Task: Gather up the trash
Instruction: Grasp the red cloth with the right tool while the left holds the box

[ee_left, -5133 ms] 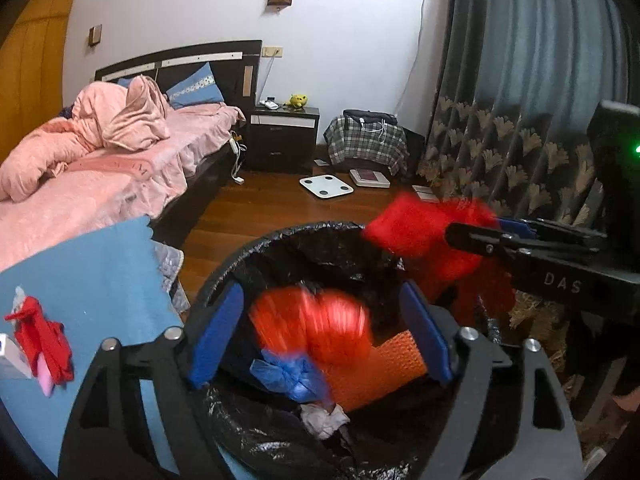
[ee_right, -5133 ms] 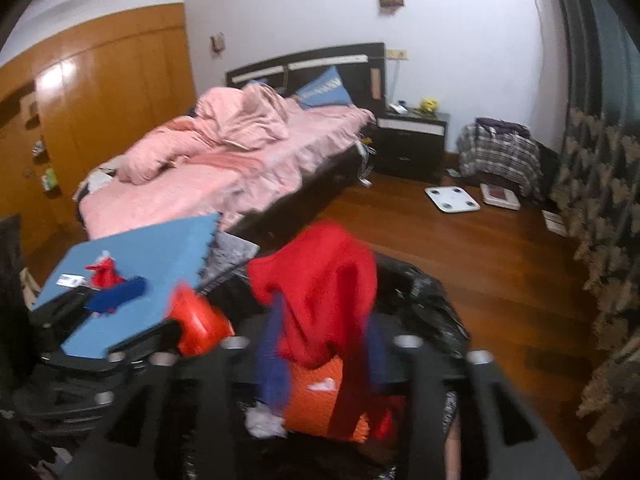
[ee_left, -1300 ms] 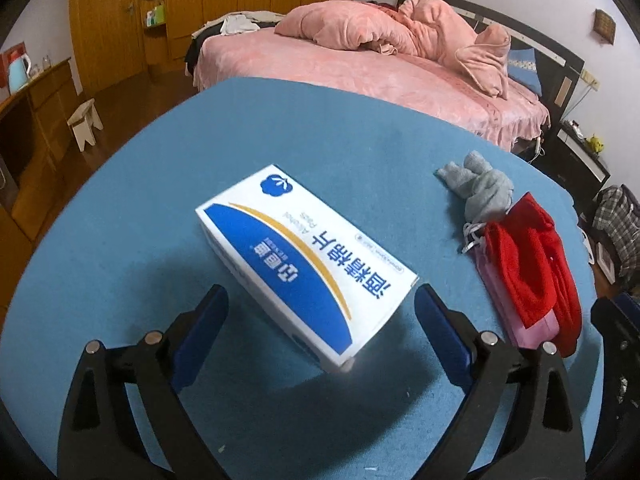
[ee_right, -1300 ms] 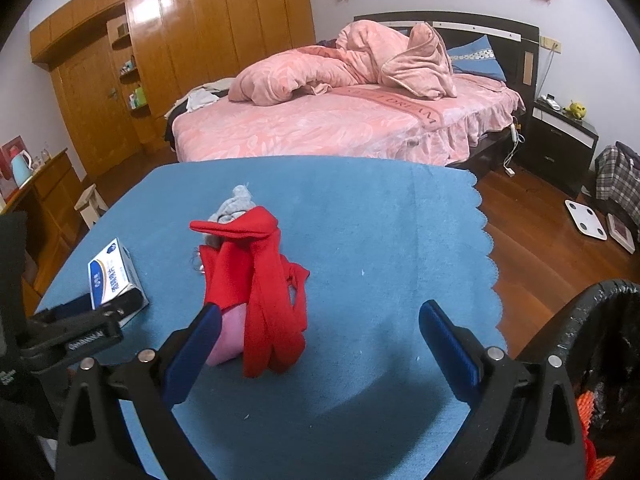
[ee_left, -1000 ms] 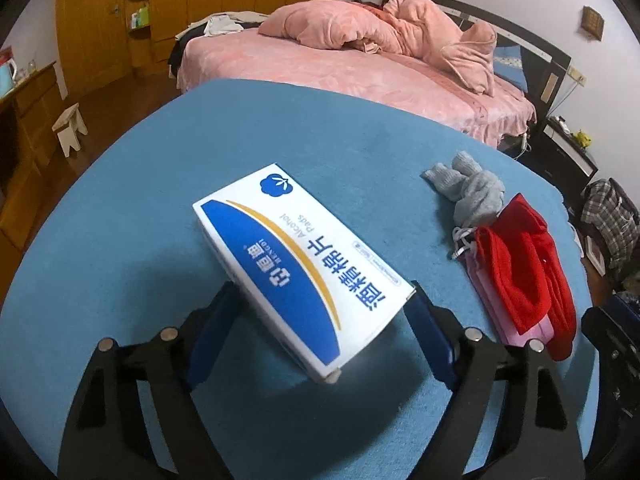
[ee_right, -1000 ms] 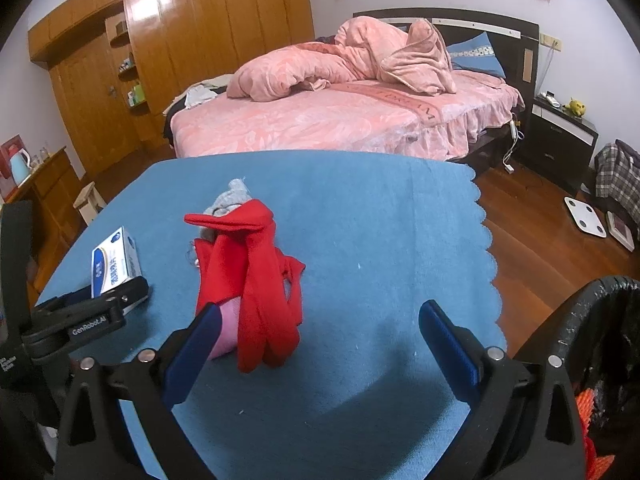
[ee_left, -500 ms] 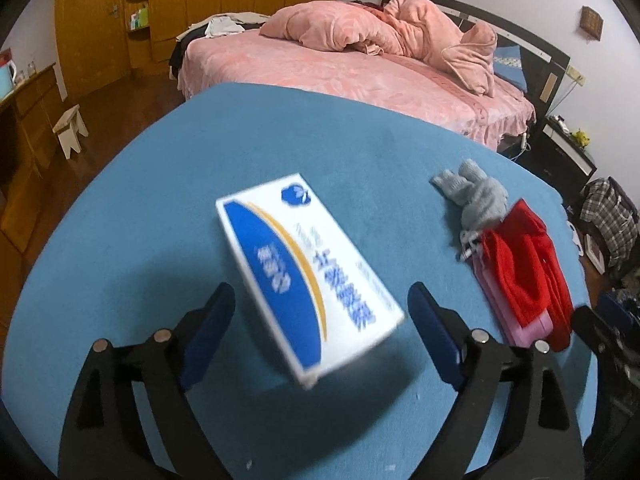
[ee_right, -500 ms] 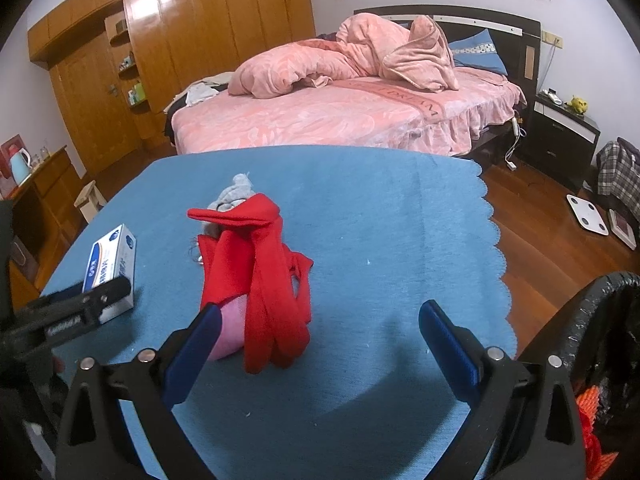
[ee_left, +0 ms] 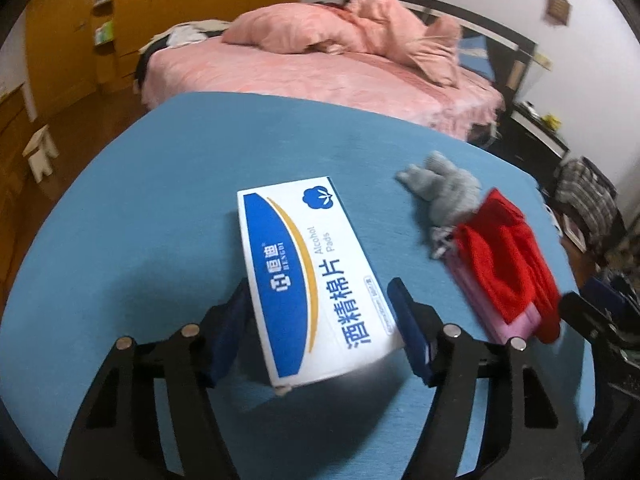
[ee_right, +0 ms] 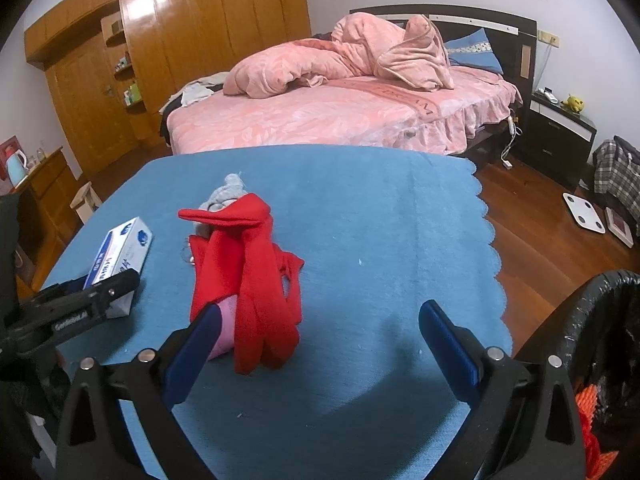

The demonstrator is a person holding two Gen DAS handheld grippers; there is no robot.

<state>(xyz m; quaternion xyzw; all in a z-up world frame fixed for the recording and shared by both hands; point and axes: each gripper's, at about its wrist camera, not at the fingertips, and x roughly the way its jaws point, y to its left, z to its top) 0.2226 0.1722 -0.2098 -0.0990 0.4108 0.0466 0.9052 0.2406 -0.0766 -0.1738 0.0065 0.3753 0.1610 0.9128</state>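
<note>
A white and blue alcohol-pad box (ee_left: pixel 304 264) lies on the blue table (ee_left: pixel 160 184). My left gripper (ee_left: pixel 318 284) is closing on its near end, and both blue pads touch its long sides. The box (ee_right: pixel 124 246) also shows at the left of the right wrist view. A red cloth (ee_right: pixel 248 272) is draped over a pink item (ee_right: pixel 224 328), with a grey rag (ee_right: pixel 228 194) behind it. My right gripper (ee_right: pixel 320 312) hangs open just in front of this pile, holding nothing. A bin lined with a black bag (ee_right: pixel 600 320) stands at the right, past the table's edge.
Behind the table is a bed with pink bedding (ee_right: pixel 340 112). A wooden wardrobe (ee_right: pixel 160 40) fills the back left. A small white stool (ee_left: pixel 40 152) stands on the floor at the left. A nightstand (ee_right: pixel 560 132) and a white scale (ee_right: pixel 584 212) are on the right.
The box has swung round to lie along the left gripper's fingers, and the jaws have narrowed from wide apart onto its sides. The right gripper and the cloth pile have not moved.
</note>
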